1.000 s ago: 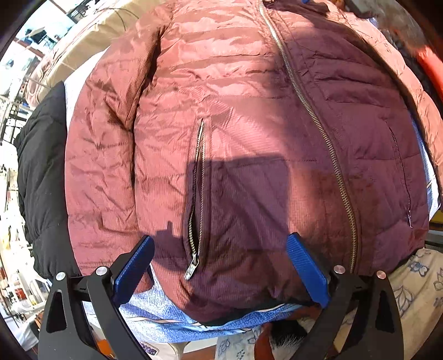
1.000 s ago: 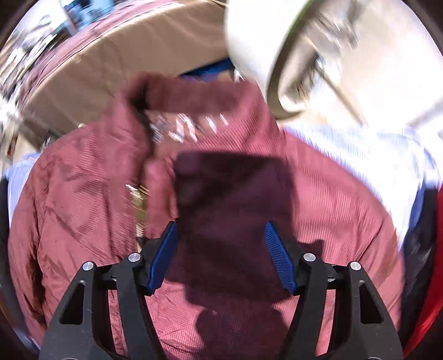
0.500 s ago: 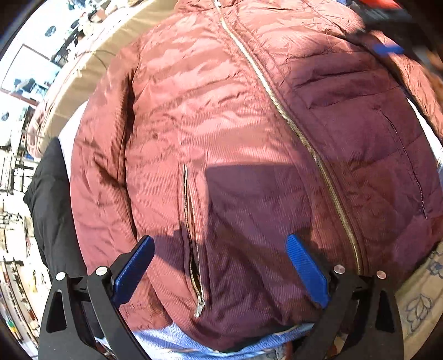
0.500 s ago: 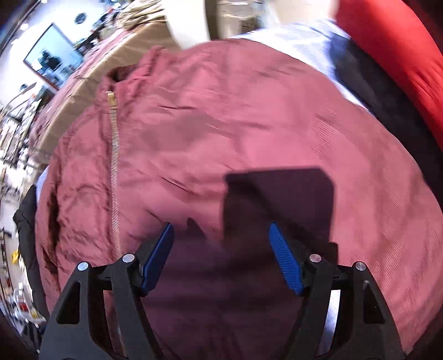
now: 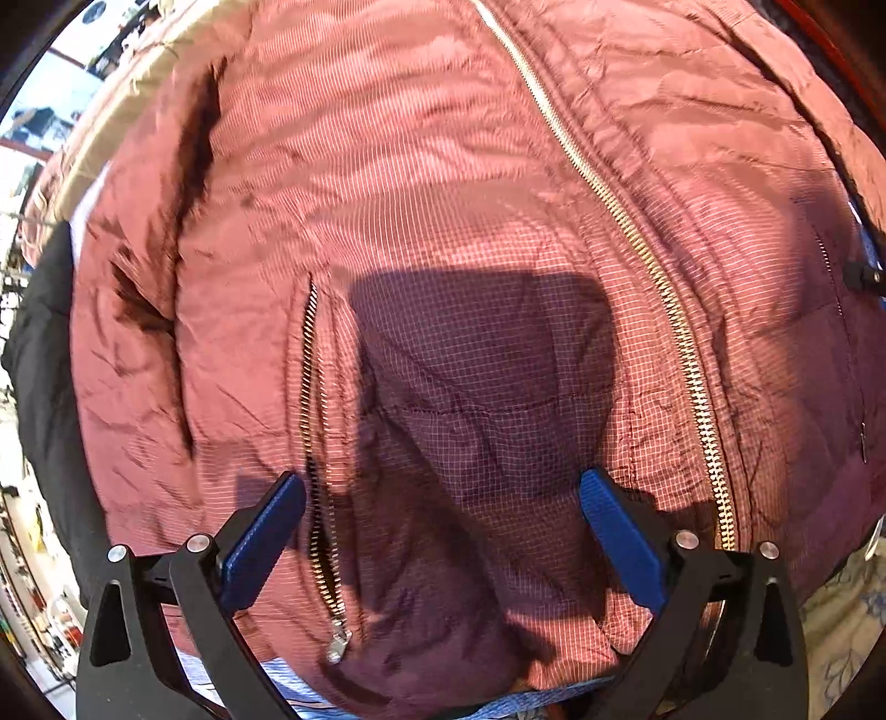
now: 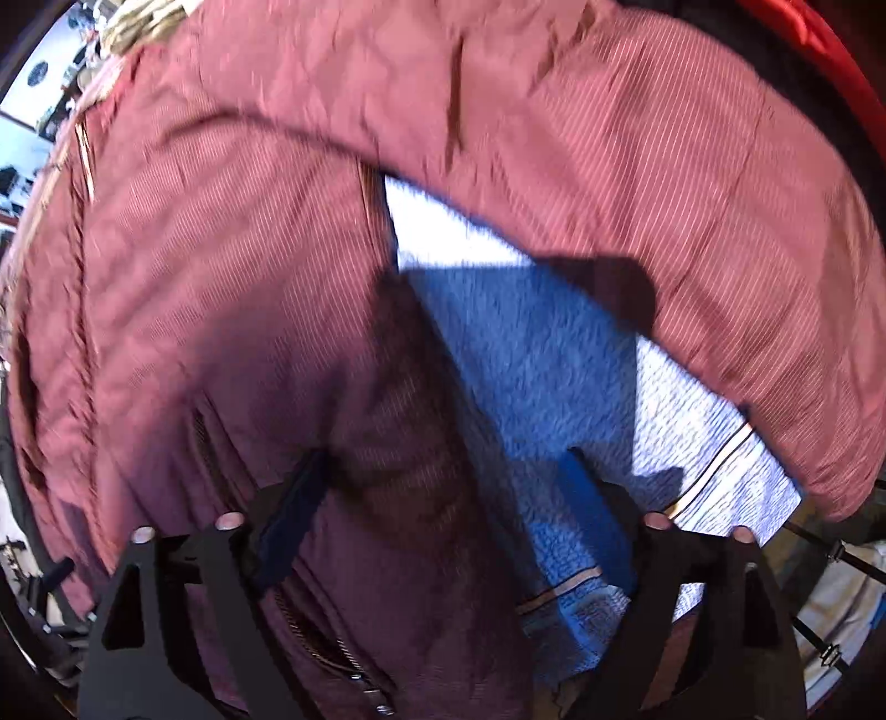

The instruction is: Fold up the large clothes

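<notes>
A maroon jacket (image 5: 443, 221) is spread flat over a blue cloth (image 6: 531, 360). The left gripper (image 5: 443, 526) is held spread above the jacket's front, nothing pinched. The right gripper (image 6: 443, 509) is seen opening over jacket hem and cloth, empty.

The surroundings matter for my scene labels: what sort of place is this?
Probably a cluttered workroom or shop rather than a tidy home, though the margins are blurred. A maroon quilted zip jacket lies on a blue fleece blanket, beside black and red garments, with crowded shelves behind.
</notes>
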